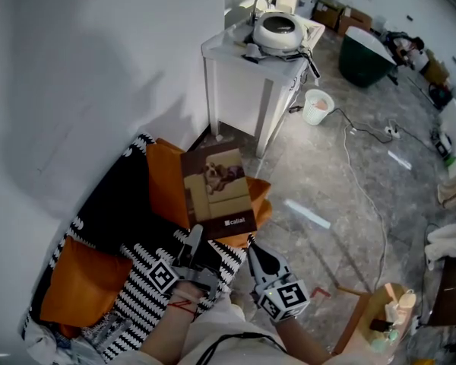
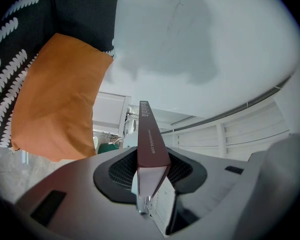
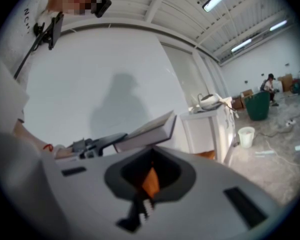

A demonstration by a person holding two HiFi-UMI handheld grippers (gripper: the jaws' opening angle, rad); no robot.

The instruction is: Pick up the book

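A book (image 1: 217,192) with a brown cover and a dog picture hangs above an orange cushion (image 1: 164,182), its front facing up in the head view. My left gripper (image 1: 193,236) is shut on its near edge. In the left gripper view the book (image 2: 151,140) stands edge-on between the jaws, maroon spine up, with my left gripper (image 2: 149,191) clamped on it. My right gripper (image 1: 252,247) sits just right of the book's near corner, apart from it, jaws together and holding nothing. The right gripper view shows the book (image 3: 149,130) held level to the left, above my right gripper (image 3: 141,205).
A white side table (image 1: 235,61) carrying a white cooker (image 1: 280,30) stands by the wall beyond the book. A white bucket (image 1: 318,106) and a cable (image 1: 365,188) lie on the grey floor. A second orange cushion (image 1: 80,280) rests on a black-and-white patterned cover (image 1: 146,304).
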